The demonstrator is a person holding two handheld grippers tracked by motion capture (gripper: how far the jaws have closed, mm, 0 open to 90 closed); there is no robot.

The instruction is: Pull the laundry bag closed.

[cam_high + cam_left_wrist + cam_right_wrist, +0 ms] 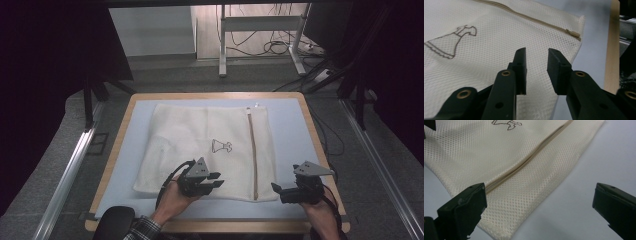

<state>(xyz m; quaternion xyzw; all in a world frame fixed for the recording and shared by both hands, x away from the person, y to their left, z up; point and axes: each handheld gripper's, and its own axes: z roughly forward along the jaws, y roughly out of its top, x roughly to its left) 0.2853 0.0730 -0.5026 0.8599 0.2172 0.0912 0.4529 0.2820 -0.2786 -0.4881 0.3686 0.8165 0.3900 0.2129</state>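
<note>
Cream mesh bag [200, 145] flat on blue tabletop [290, 130], zipper [253, 155] running near its right edge, dress print [221, 146] mid-panel. Left gripper [216, 180] low over bag's near edge, jaws slightly apart, nothing between. Right gripper [278, 190] just off near-right corner, jaws wide apart, empty. Zipper pull [572, 33] seemingly at far end; blurred. Risk: jaw snagging open mesh, or pinching both layers, dragging whole bag.
</note>
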